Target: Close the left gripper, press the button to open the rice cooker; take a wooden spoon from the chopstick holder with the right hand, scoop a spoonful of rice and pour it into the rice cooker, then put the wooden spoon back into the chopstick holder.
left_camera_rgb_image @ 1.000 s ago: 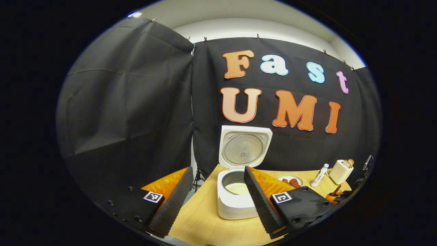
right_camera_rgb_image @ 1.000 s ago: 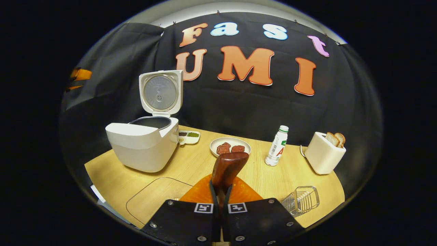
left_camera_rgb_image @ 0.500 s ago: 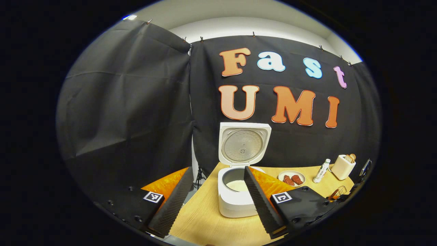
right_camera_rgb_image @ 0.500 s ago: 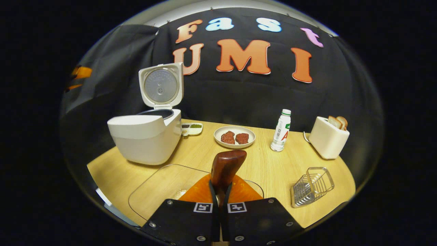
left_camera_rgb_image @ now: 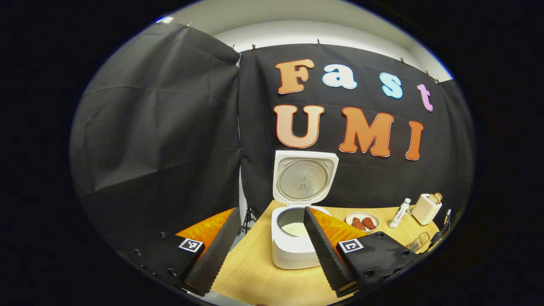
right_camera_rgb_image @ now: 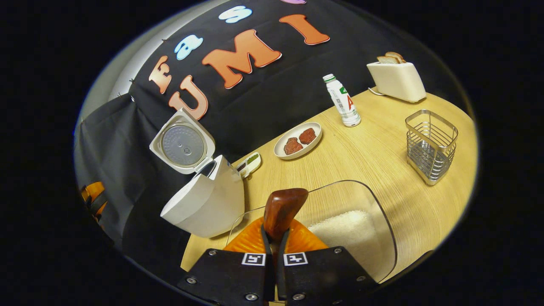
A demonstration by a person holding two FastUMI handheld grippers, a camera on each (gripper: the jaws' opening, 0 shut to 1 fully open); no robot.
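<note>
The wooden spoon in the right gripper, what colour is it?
The wooden spoon is a glossy dark reddish brown, clearest in the right gripper view.

Both views toward rice cooker (left_camera_rgb_image: 295,238), table (right_camera_rgb_image: 374,157).

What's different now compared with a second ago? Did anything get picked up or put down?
The right gripper rolled to one side and came over the clear rice container, so the table now looks tilted in its view. It stays shut on the wooden spoon. Nothing was picked up or let go. The left gripper stays open and barely moved; the rice cooker stays open.
</note>
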